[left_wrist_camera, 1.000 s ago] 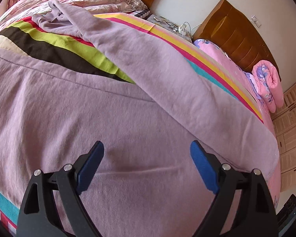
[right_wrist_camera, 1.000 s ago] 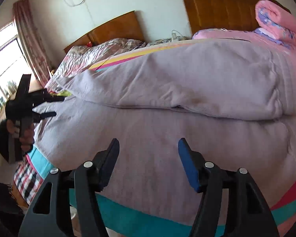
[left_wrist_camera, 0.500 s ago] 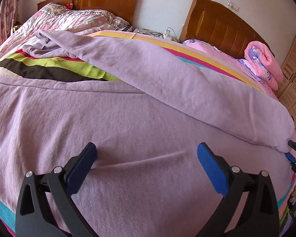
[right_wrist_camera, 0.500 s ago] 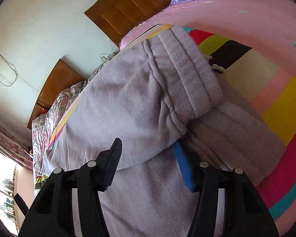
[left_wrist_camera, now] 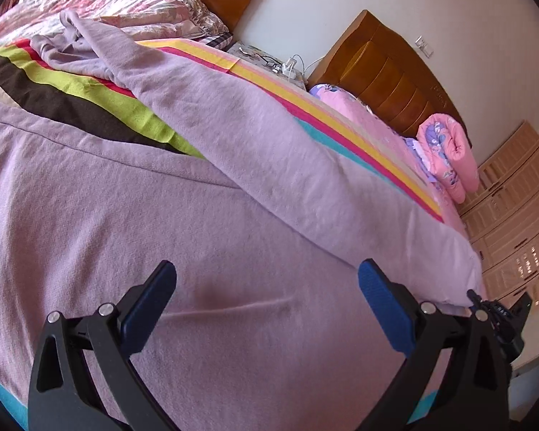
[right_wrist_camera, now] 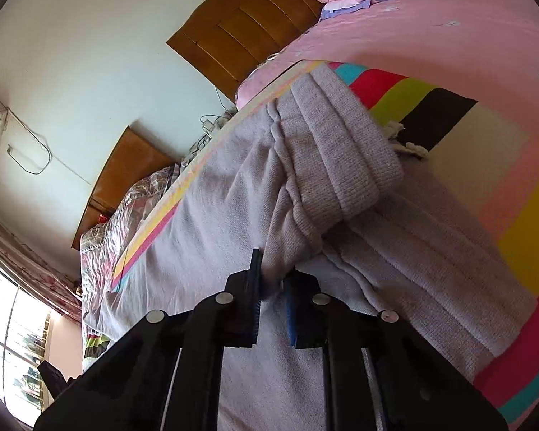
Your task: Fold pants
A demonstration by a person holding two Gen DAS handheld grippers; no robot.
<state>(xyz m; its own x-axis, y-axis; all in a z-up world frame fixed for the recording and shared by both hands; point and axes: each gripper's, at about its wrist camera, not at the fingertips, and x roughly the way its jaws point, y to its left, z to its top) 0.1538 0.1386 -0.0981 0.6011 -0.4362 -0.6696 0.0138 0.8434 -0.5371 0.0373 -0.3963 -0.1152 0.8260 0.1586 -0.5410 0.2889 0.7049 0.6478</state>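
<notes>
- The lilac pants (left_wrist_camera: 133, 222) lie spread across the striped blanket (left_wrist_camera: 72, 104) on the bed; one leg (left_wrist_camera: 255, 151) runs diagonally away over the stripes.
- The left tool (left_wrist_camera: 267, 298) hangs above the broad fabric of the pants, its blue pads (left_wrist_camera: 384, 305) clear of the cloth.
- The right tool (right_wrist_camera: 273, 298) sits at the waist end, just below the ribbed waistband (right_wrist_camera: 337, 151).
- Open blanket lies beyond the waistband to the right; the pink sheet (right_wrist_camera: 431, 25) and two wooden headboards (right_wrist_camera: 255, 25) bound the far side.
- Left tool: jaws stand wide, holding nothing.
- Right tool: jaws have just been closing and now pinch a fold of the pants' fabric between the pads.
</notes>
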